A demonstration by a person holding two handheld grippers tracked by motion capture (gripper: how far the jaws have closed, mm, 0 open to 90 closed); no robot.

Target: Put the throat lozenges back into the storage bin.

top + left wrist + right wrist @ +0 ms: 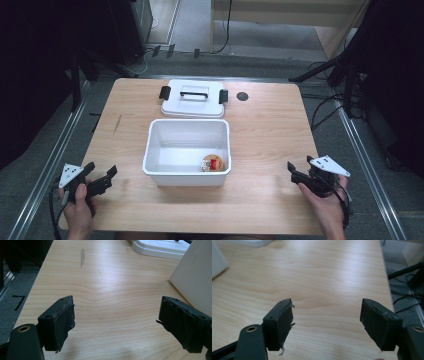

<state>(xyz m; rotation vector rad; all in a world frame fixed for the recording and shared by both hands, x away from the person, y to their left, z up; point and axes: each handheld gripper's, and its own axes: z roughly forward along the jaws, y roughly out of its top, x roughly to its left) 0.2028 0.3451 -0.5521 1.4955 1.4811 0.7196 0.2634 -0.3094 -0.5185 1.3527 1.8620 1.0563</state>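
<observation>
Centrally, the white bin [187, 150] sits between both wide-spread hand-held grippers [102, 177] [298, 169].

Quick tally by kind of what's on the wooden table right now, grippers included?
White plastic bin: 1
White lid with black handle and clips: 1
Small red-and-gold item in the bin: 1
Handheld black grippers: 2, left gripper, right gripper
Total: 5

White rectangular bin [187, 150], uncovered, mid-table; small red-and-gold item [212, 163] lodged inside its near-right corner. White black-handled lid [193, 98] laid flat just behind.
</observation>
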